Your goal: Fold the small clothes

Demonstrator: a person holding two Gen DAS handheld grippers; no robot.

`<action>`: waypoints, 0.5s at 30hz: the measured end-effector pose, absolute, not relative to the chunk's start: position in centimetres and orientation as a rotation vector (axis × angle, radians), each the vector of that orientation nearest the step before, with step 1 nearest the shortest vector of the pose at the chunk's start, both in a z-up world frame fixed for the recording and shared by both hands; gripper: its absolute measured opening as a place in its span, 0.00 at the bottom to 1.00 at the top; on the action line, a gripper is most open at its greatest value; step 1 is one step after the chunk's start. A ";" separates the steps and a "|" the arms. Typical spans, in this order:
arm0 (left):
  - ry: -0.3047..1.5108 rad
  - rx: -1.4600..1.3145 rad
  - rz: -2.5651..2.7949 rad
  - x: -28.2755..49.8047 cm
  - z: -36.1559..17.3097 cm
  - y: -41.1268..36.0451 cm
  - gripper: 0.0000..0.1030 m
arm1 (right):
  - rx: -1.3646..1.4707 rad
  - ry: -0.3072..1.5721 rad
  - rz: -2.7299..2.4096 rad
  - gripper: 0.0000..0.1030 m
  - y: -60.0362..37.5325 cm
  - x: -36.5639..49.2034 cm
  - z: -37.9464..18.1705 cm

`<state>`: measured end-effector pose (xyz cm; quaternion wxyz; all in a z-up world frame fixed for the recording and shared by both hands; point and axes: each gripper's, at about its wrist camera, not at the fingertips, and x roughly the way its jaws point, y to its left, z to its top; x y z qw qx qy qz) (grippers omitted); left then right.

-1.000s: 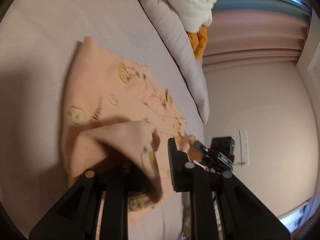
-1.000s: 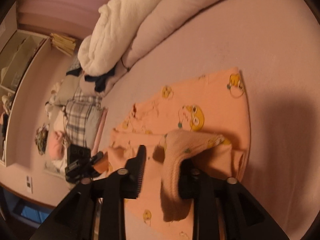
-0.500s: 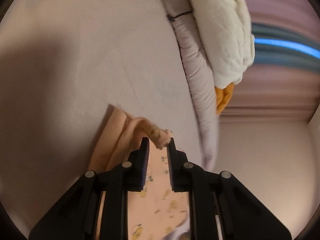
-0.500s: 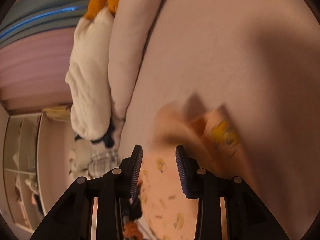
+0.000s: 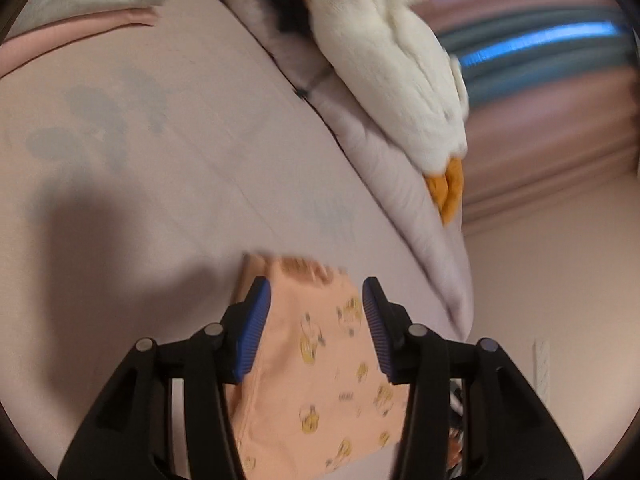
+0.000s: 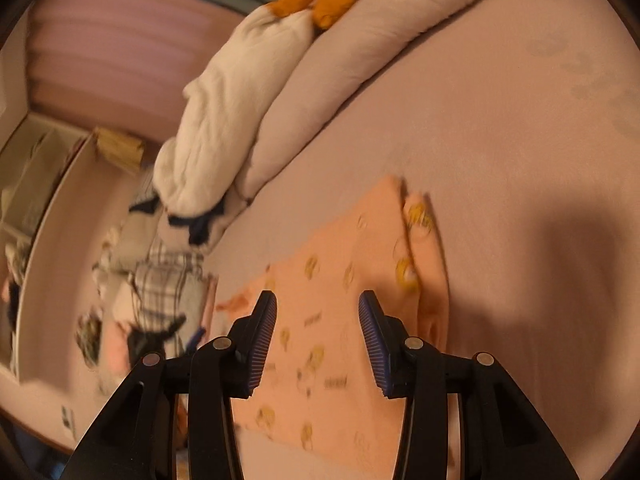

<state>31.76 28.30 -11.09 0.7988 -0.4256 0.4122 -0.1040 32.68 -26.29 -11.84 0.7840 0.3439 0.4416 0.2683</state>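
Observation:
A small peach garment [image 5: 320, 364] with yellow cartoon prints lies folded on the pale pink bed sheet [image 5: 160, 184]. It also shows in the right wrist view [image 6: 344, 320]. My left gripper [image 5: 316, 324] is open and empty, just above the garment's folded far edge. My right gripper [image 6: 318, 336] is open and empty too, above the garment's middle, with the doubled edge to its right.
A rolled pale duvet [image 5: 384, 160] and a white plush toy [image 5: 392, 60] with orange feet line the bed's far side. A pink folded cloth [image 5: 72, 36] lies at the left. A plaid item [image 6: 168, 284] and clutter lie beyond the bed edge.
Both grippers carried the garment's edge across and over, then opened and let it go. The garment now lies folded flat, and both grippers have drawn back above it.

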 end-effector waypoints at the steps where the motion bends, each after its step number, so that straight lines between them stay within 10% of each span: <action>1: 0.901 -0.893 -0.243 32.0 -11.0 27.6 0.45 | 0.702 0.959 0.585 0.42 -25.8 32.3 -11.7; 15: 0.957 -0.828 -0.065 40.8 -15.1 26.1 0.45 | 0.463 1.013 0.600 0.42 -21.8 29.8 -12.0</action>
